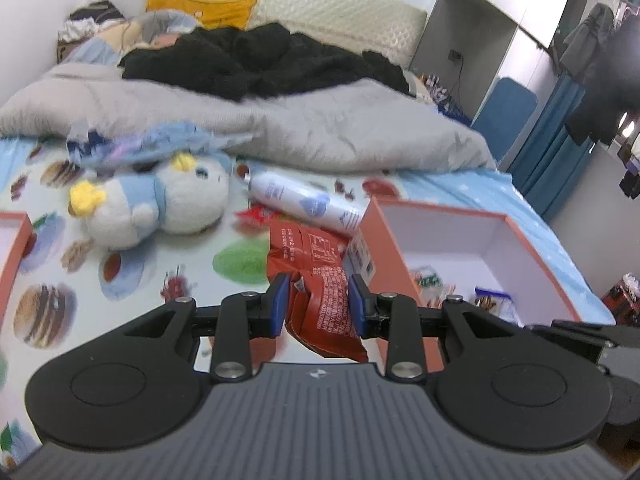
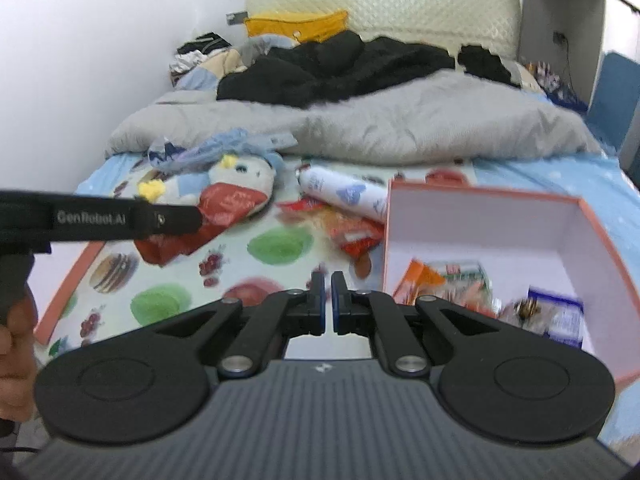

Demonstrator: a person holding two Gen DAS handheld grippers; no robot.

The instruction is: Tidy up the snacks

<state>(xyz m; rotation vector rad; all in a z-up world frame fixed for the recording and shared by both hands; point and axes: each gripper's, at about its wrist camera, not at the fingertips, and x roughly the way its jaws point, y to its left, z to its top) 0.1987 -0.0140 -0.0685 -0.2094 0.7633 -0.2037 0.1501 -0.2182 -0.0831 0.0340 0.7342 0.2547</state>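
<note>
Left wrist view: the left tool (image 1: 318,304) pinches a red snack packet (image 1: 316,280) between its two blue pads (image 1: 280,306). The packet is crumpled and hangs clear of the bed sheet (image 1: 192,256). Just right of the tool stands an open orange box (image 1: 394,256) with a white interior; a few small snack packs (image 1: 430,280) lie on its floor. A white spray can (image 1: 304,202) lies on its side on the sheet, beyond the packet and touching the box's far-left corner. A blue-and-white plush penguin (image 1: 160,208) lies to the left of the can. A grey duvet (image 1: 280,120) and black clothing (image 1: 260,60) cover the far half of the bed. The corner of a second orange box (image 1: 18,248) shows at the left edge.

Right wrist view: the right tool (image 2: 328,300) is pressed together, with nothing between its pads, and hovers over the sheet near the open box's left wall. Inside the box, small packs lie on the floor, among them an orange one (image 2: 420,278). At left, the left tool's black arm crosses the view with the red packet at its tip, in front of the penguin. Further loose snack packets (image 2: 348,232) lie between the can and the box.
</note>
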